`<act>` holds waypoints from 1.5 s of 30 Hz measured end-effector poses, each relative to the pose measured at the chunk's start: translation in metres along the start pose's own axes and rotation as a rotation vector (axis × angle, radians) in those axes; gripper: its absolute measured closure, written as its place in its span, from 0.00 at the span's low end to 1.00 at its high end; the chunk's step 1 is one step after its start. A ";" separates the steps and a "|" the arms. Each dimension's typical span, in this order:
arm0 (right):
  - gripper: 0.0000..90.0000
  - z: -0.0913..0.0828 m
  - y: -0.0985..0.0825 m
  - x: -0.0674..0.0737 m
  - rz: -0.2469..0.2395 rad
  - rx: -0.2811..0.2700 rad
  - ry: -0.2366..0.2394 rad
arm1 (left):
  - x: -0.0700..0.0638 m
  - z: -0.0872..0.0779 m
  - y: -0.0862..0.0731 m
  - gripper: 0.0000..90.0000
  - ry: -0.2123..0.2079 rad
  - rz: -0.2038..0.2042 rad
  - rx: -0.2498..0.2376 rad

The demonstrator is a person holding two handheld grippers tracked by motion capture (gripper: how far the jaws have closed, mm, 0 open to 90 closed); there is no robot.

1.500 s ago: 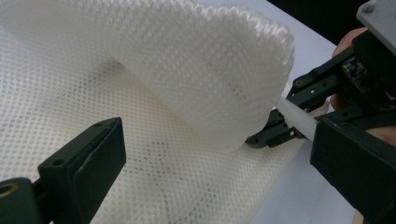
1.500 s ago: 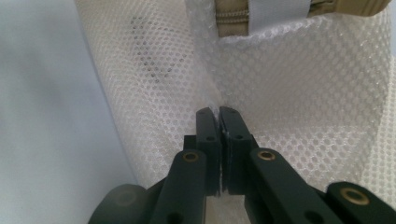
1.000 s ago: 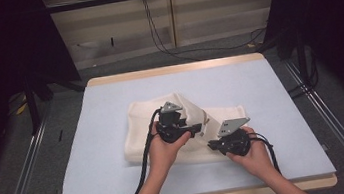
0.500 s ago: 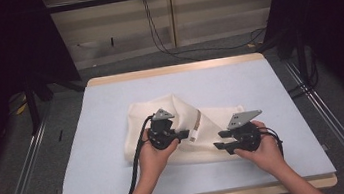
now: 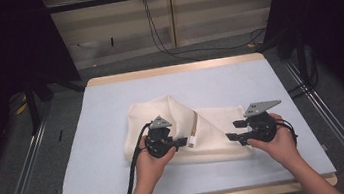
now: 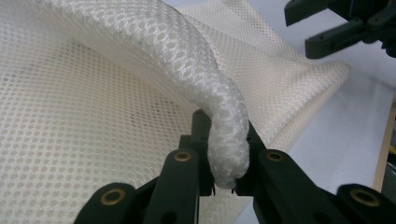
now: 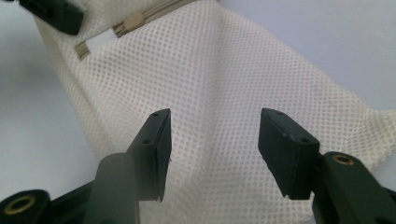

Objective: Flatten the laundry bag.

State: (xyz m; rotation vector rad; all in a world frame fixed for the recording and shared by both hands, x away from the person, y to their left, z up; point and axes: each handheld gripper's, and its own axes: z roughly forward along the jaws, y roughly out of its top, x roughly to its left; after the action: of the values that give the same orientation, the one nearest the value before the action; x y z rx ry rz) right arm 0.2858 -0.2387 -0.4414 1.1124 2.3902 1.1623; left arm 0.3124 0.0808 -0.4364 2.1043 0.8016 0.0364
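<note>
Pale blue-grey bench (image 5: 112,115) with a light wooden edge along far and near sides. Lying directly on it, near the middle and toward the near edge: a crumpled cream mesh cloth (image 5: 211,124), partly folded over itself, with a small white tag beside a tan strip.

mesh bag (image 5: 184,125) mid-table (image 5: 102,116) | left tongs (image 5: 182,141) on its fold | right tongs (image 5: 232,137) at right end

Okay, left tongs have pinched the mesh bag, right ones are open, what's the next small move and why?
Probably ease the right tongs forward and down, then close on the mesh bag. Their jaws stand open above the fabric with nothing between them, while the left tongs are shut on a bunched fold, so the bag is held at one end.
</note>
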 end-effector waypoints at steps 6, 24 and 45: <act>0.53 0.006 0.004 -0.002 0.028 -0.002 -0.028 | -0.002 -0.002 -0.003 0.92 -0.009 0.001 0.007; 0.29 0.041 -0.006 -0.017 -0.015 0.105 -0.111 | -0.002 -0.004 -0.008 0.92 -0.027 0.008 0.019; 0.83 0.044 -0.009 -0.012 -0.009 0.135 -0.051 | -0.004 -0.001 -0.008 0.92 -0.028 0.025 0.022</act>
State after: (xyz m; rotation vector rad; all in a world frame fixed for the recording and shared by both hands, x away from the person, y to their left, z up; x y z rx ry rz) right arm 0.3119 -0.2266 -0.4777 1.1562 2.4625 0.9691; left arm 0.3049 0.0829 -0.4408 2.1310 0.7620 0.0114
